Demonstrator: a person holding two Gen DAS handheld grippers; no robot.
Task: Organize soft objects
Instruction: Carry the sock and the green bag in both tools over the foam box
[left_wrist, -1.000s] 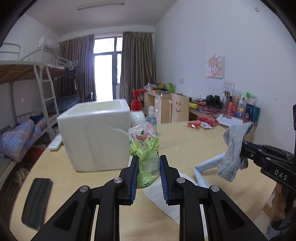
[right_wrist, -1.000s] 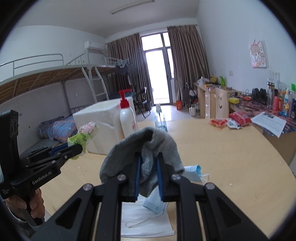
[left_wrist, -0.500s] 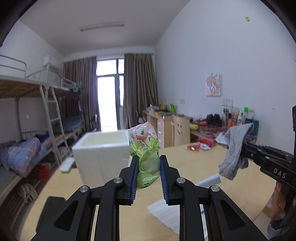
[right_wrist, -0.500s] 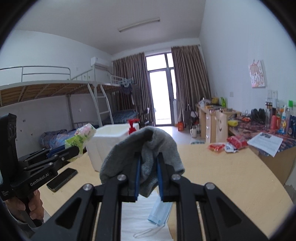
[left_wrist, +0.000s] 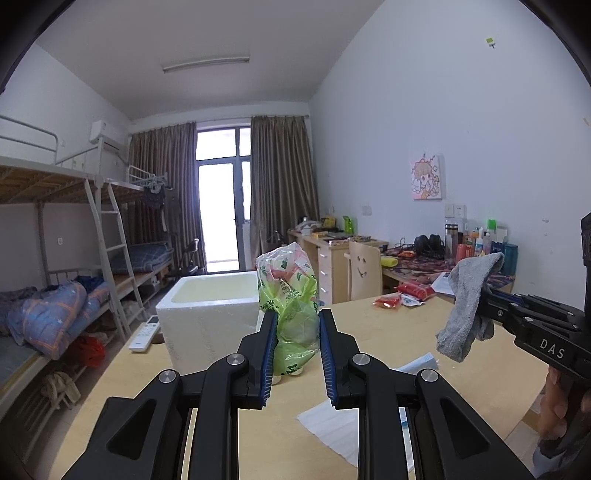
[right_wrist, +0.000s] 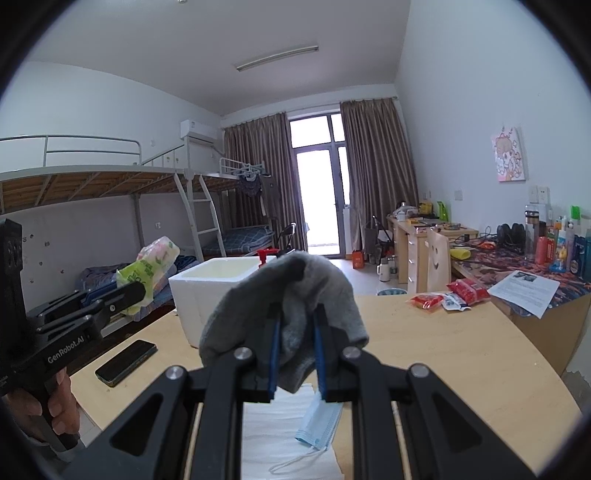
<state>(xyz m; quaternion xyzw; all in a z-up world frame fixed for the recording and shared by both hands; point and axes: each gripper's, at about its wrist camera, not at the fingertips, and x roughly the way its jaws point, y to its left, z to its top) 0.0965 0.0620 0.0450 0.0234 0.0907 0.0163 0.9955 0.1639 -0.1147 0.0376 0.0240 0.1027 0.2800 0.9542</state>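
My left gripper (left_wrist: 294, 345) is shut on a green and pink plastic bag (left_wrist: 290, 295) and holds it above the wooden table (left_wrist: 369, 325). My right gripper (right_wrist: 295, 350) is shut on a grey sock (right_wrist: 295, 291), which drapes over its fingers. From the left wrist view the sock (left_wrist: 469, 306) hangs at the right. The bag (right_wrist: 149, 273) shows at the left of the right wrist view. An open white foam box (left_wrist: 207, 314) (right_wrist: 214, 291) stands on the table behind both. A blue face mask (right_wrist: 319, 421) lies on white paper (right_wrist: 273, 428) below the right gripper.
A black phone (right_wrist: 125, 362) lies on the table's left part, a white remote (left_wrist: 144, 336) by the box. Red snack packets (right_wrist: 447, 295) sit at the far right edge. A red-topped pump bottle (right_wrist: 264, 254) peeks from behind the box. Bunk beds (left_wrist: 55, 258) stand left, a cluttered desk (right_wrist: 535, 258) right.
Both grippers have risen and tilted upward with the bag and the sock still held; the table and foam box now sit lower in both views.
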